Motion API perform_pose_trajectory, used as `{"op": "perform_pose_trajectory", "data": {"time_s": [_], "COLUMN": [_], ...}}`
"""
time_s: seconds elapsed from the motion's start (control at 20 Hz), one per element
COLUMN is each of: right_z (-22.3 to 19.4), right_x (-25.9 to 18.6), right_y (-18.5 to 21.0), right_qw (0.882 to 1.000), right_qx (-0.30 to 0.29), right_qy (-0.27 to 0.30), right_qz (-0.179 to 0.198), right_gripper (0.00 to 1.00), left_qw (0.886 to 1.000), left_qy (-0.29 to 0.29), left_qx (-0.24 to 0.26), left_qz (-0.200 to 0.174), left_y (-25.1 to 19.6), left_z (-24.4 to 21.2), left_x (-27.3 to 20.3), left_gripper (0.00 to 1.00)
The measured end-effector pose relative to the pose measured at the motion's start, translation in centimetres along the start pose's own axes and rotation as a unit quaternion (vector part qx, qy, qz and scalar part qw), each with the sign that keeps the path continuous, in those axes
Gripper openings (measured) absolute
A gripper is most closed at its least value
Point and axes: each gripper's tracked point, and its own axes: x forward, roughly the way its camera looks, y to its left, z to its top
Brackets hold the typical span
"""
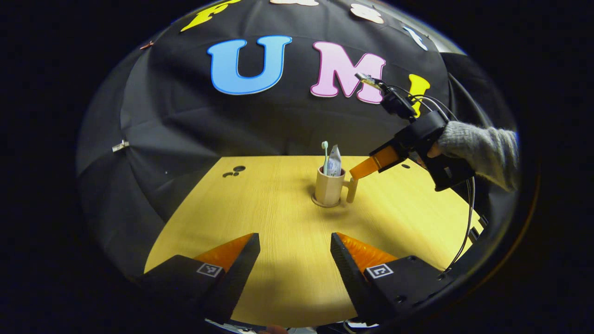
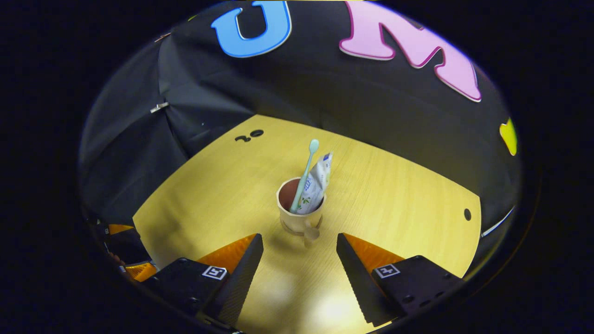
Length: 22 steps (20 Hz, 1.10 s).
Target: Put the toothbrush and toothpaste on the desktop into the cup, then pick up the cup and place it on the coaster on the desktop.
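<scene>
My left gripper (image 1: pixel 295 250) sits low over the near edge of the desk (image 1: pixel 260 218), jaws wide apart, nothing between them; I'd keep it parked there. My right gripper (image 2: pixel 300 250) is also spread wide with nothing held, and in the right gripper view the cup (image 2: pixel 299 211) is just beyond its tips, handle (image 2: pixel 311 233) pointing at me and lined up with the gap. From the left gripper view the right gripper (image 1: pixel 359 170) is up beside the handle (image 1: pixel 351 189), near the top of it; I can't tell whether it touches. Cup is mid-desk and upright, toothbrush (image 2: pixel 304 176) and toothpaste (image 2: pixel 316 183) both standing in it and leaning against the far rim. In the left gripper view there's a disc under the cup that looks like the coaster (image 1: pixel 318 202), so my read is that the placing is done and the step in hand is clearing away. To do that well I'd keep the right jaws fully apart, pull straight back and up along the handle line, no sideways sweep: the handle sticks out toward me and a clip would spin the cup off the disc or tip the tall load. Far behind are two dark holes (image 2: pixel 249 135) in the desk, well clear.
</scene>
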Motion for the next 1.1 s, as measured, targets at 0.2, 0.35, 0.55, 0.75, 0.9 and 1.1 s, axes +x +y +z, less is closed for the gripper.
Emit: {"op": "perform_pose_trajectory", "data": {"time_s": [0.2, 0.35, 0.55, 0.75, 0.9, 1.1], "right_z": [2.0, 2.4, 1.5, 1.1, 0.6, -0.2], "right_x": [-5.8, -9.9, -14.5, -19.0, -22.1, -24.3], "right_y": [1.1, 1.8, 2.4, 2.2, 1.9, 0.5], "right_qw": [0.998, 0.996, 0.992, 0.986, 0.981, 0.978], "right_qx": [0.023, 0.032, 0.042, 0.036, 0.036, 0.043], "right_qy": [-0.054, -0.085, -0.120, -0.162, -0.189, -0.204], "right_qz": [-0.011, -0.021, -0.021, -0.010, -0.001, -0.002], "right_gripper": [0.98, 0.98, 0.97, 0.97, 0.97, 0.97], "left_qw": [0.999, 0.998, 0.997, 0.996, 0.995, 0.994], "left_qy": [-0.040, -0.061, -0.073, -0.084, -0.092, -0.099], "left_qx": [0.025, 0.014, 0.004, 0.005, 0.009, 0.022], "left_qz": [-0.010, -0.022, -0.031, -0.029, -0.031, -0.032], "left_y": [-0.3, -0.9, -2.0, -3.6, -5.5, -7.7], "left_z": [4.2, 6.9, 9.3, 11.2, 12.4, 13.6], "left_x": [-1.1, -2.1, -3.3, -4.4, -5.1, -5.5], "left_gripper": [0.96, 0.96, 0.96, 0.96, 0.96, 0.96]}}
